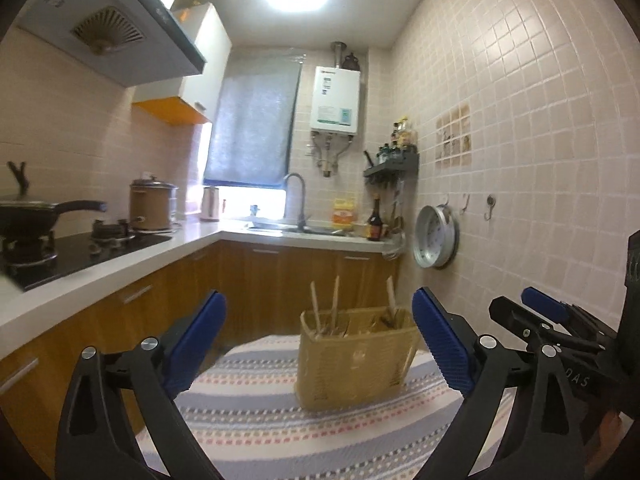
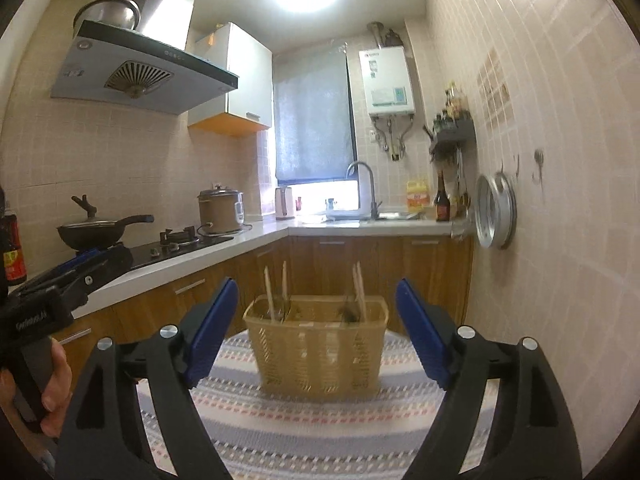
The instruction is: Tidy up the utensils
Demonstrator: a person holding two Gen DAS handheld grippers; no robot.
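Note:
A tan woven utensil basket stands on a round table with a striped cloth. Several wooden chopsticks stick up out of it, along with darker utensils I cannot make out. My left gripper is open and empty, short of the basket. The basket also shows in the right wrist view, with chopsticks in its left and right sections. My right gripper is open and empty, just in front of the basket. The right gripper shows at the right edge of the left wrist view.
A kitchen counter with a stove, a pan and a rice cooker runs along the left. A sink and bottles stand at the back. A tiled wall with a round metal tray hanging on it is close on the right.

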